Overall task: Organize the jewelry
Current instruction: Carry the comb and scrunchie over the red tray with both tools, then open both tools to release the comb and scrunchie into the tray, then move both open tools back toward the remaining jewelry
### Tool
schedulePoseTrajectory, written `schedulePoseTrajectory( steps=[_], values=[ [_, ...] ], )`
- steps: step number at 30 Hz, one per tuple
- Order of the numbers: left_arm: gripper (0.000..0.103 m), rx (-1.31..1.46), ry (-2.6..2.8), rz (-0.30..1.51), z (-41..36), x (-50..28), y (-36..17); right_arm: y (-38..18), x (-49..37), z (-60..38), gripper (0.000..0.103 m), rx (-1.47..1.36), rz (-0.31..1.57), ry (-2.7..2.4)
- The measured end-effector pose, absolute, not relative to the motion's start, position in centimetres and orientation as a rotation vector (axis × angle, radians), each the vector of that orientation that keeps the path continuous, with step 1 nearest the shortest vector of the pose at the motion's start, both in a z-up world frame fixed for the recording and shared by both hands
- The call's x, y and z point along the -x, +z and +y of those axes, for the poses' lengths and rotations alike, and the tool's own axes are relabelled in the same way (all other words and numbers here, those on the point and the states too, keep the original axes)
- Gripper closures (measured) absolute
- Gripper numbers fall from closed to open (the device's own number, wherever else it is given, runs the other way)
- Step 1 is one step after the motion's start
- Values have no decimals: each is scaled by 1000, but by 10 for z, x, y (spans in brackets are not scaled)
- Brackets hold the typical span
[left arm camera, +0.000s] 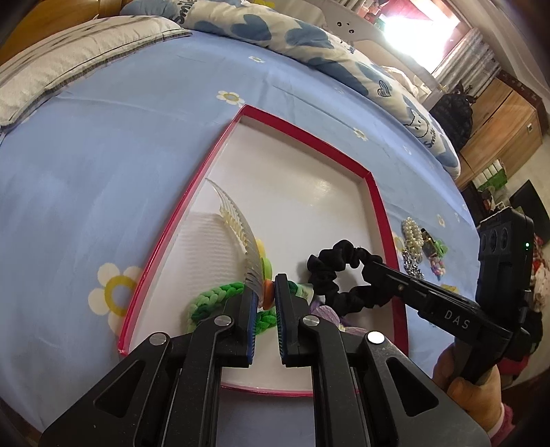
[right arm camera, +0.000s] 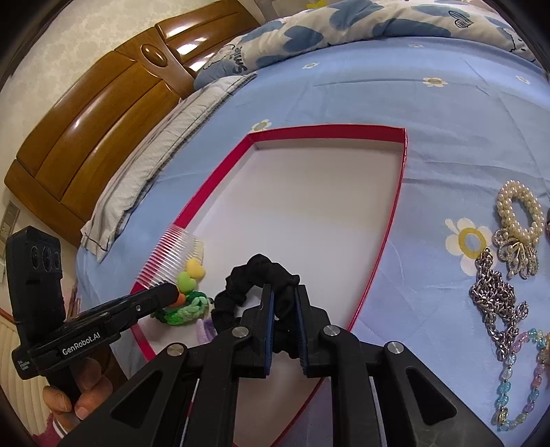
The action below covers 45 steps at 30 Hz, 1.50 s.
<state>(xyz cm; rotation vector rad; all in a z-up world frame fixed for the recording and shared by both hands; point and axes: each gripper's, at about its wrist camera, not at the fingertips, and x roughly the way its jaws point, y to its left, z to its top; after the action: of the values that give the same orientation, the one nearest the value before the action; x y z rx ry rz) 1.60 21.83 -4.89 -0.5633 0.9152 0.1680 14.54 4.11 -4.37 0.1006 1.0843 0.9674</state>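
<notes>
A red-rimmed white tray (left arm camera: 376, 192) (right arm camera: 330, 132) lies on the blue bed sheet. My left gripper (left arm camera: 266, 287) is shut on a clear hair comb (left arm camera: 237, 227) with coloured hearts, held over the tray; the comb also shows in the right wrist view (right arm camera: 172, 256). My right gripper (right arm camera: 284, 292) is shut on a black scrunchie (right arm camera: 247, 278), held over the tray; it also shows in the left wrist view (left arm camera: 335, 271). A green braided band (left arm camera: 209, 295) (right arm camera: 182, 311) and a purple item (left arm camera: 326, 314) lie in the tray beneath.
On the sheet right of the tray lie a pearl bracelet (right arm camera: 519, 213), a silver chain (right arm camera: 498, 302), a pastel bead chain (right arm camera: 512, 378) and small clips (left arm camera: 435, 252). Pillows and a heart-print duvet (left arm camera: 275, 31) lie at the back, by a wooden headboard (right arm camera: 103, 103).
</notes>
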Motion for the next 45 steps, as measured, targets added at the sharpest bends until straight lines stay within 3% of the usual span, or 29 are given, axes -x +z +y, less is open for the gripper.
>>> schedulePoseTrajectory(
  steps=[4,8,12,23,27,45],
  values=[
    [93,537,178,926,216,-17,-48,-43,-143,42,87,-87,1083,964],
    [89,531,188,945,215,-15,-49,-40,-141,40,71,-90,1073,967],
    [79,538,195,946,215,-10,-47,-36,-139,37,70,-93,1068,967],
    [73,538,195,920,205,11,-28,-20,-131,13,67,-128,1031,962],
    [67,518,176,904,192,14,-16,-13,-127,-5,55,-155,1012,953],
    [63,439,44,919,125,-15,2,-14,-122,-119,55,-254,986,782]
  ],
)
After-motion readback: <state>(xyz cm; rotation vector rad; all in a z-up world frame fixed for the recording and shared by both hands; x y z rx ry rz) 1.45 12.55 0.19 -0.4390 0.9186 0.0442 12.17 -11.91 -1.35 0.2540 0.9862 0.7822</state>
